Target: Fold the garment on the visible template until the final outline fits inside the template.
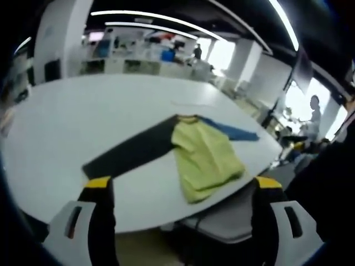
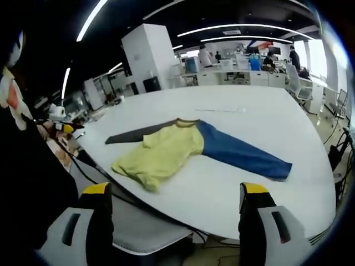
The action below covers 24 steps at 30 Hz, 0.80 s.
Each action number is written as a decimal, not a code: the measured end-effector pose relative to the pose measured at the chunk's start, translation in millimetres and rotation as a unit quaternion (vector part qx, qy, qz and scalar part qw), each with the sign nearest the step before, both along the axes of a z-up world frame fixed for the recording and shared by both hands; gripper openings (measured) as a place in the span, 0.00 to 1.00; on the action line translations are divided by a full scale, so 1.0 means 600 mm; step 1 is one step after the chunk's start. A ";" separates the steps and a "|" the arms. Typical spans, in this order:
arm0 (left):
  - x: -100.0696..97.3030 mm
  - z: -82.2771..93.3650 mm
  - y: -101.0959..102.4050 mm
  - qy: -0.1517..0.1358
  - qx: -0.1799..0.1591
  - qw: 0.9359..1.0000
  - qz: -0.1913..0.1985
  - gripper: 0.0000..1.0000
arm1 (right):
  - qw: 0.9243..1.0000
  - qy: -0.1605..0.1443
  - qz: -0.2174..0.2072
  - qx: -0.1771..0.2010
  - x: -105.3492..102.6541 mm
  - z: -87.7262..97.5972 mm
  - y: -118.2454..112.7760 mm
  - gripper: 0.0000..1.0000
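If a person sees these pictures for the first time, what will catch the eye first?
Probably the yellow cloth shirt with one blue sleeve and one dark grey sleeve, lying flat near the edge of the big white round table, both sleeves spread out to opposite sides. Next, the yellow-tipped right claw and left claw, both open and empty, short of the table.

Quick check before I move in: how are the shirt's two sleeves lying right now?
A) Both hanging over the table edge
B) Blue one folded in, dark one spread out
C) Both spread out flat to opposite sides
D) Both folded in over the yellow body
C: the shirt lies on the white table with its blue sleeve stretched out to one side and its dark sleeve to the other, neither folded in.
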<state>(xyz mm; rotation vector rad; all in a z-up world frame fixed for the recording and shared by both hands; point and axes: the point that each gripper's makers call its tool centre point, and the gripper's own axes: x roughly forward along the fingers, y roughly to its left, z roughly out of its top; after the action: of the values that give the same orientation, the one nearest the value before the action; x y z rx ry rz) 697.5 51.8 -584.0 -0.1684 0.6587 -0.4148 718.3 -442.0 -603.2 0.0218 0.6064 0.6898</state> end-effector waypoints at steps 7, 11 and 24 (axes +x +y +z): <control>-0.001 -0.028 -0.021 0.023 -0.009 1.000 -0.007 0.90 | 0.999 0.014 0.027 0.009 0.001 -0.021 0.024 0.80; -0.002 -0.057 -0.044 0.042 -0.020 0.999 -0.017 0.87 | 0.998 0.025 0.053 0.006 0.007 -0.041 0.042 0.72; 0.006 -0.123 -0.104 0.085 -0.022 0.995 -0.048 0.77 | 0.990 0.061 0.130 0.004 0.025 -0.104 0.102 0.65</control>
<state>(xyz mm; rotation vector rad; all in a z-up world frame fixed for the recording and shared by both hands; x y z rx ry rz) 701.4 -10.4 -657.9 -0.2168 0.8274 -0.5124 733.4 -381.1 -665.4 -0.0070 0.7310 0.9481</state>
